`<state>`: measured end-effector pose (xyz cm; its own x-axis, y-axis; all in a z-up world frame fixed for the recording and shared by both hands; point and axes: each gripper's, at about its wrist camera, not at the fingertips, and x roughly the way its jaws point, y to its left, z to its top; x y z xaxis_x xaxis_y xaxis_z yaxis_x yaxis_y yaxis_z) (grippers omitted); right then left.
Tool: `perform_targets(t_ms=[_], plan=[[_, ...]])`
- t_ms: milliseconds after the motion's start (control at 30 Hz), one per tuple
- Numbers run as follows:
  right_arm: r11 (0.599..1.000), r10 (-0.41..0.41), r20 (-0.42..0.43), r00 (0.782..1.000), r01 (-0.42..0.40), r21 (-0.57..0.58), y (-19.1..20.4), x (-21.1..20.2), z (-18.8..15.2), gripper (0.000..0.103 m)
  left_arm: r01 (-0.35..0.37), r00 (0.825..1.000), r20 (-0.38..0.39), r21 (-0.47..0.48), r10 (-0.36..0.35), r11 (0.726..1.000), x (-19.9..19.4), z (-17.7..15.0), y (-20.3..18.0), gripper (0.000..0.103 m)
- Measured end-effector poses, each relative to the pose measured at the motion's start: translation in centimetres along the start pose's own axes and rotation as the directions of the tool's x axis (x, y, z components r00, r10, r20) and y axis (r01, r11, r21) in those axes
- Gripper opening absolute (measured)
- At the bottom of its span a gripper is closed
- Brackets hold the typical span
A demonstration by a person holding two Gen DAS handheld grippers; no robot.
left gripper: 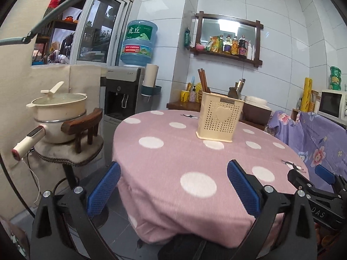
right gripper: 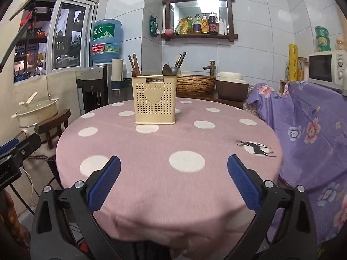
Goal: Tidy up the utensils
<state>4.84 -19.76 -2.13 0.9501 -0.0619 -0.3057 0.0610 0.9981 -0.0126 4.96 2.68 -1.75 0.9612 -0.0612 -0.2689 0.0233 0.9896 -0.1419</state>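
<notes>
A cream perforated utensil holder (right gripper: 155, 100) with a heart on its front stands upright toward the far side of the round pink polka-dot table (right gripper: 151, 173). Brown chopsticks (right gripper: 134, 65) rise from its left compartment, spoons (right gripper: 170, 70) and dark handles (right gripper: 181, 59) from its right. In the left wrist view the holder (left gripper: 219, 119) shows with chopsticks (left gripper: 202, 82) sticking up. My left gripper (left gripper: 173, 169) is open and empty over the table's near left edge. My right gripper (right gripper: 173, 162) is open and empty over the near edge, well short of the holder. No loose utensil lies on the table.
A cream pot (left gripper: 58, 108) sits on a wooden chair (left gripper: 82, 125) left of the table, with a water dispenser (left gripper: 123, 91) behind it. At the back, a counter holds a woven basket (right gripper: 195, 84). To the right are a microwave (right gripper: 327, 69) and purple floral cloth (right gripper: 303, 130).
</notes>
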Motion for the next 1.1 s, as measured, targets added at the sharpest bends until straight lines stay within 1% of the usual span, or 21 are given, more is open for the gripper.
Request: perform_targets(t_ms=[133, 200, 333, 533, 667, 1100], plan=[[1.0, -0.021, 0.039, 0.999, 0.021, 0.016, -0.4, -3.1, -0.9, 0.097, 0.004, 1.0, 0.03, 0.065, -0.006, 0.998, -2.4, -1.0, -0.5, 0.098], [1.0, -0.023, 0.057, 0.998, 0.022, 0.016, -0.6, -4.4, -1.1, 0.097, 0.03, 0.999, 0.02, 0.047, -0.031, 0.998, -3.1, -1.4, -0.4, 0.098], [1.0, -0.018, 0.07, 0.997, 0.017, 0.008, -0.6, -5.8, -0.9, 0.097, 0.036, 0.999, 0.032, 0.025, -0.037, 0.999, -4.2, -2.1, -0.1, 0.098], [1.0, -0.021, 0.081, 0.997, 0.02, 0.01, -0.7, -6.7, -0.8, 0.097, 0.03, 0.999, 0.036, 0.025, -0.031, 0.999, -5.3, -2.8, -0.1, 0.098], [1.0, -0.026, 0.083, 0.996, 0.025, 0.009, -0.8, -6.8, -0.8, 0.097, 0.041, 0.998, 0.037, 0.042, -0.043, 0.998, -5.4, -2.9, -0.5, 0.098], [0.999, -0.029, 0.076, 0.997, 0.028, 0.016, -1.0, -6.7, -0.8, 0.097, 0.038, 0.999, 0.034, 0.04, -0.04, 0.998, -5.5, -3.2, -0.6, 0.098]])
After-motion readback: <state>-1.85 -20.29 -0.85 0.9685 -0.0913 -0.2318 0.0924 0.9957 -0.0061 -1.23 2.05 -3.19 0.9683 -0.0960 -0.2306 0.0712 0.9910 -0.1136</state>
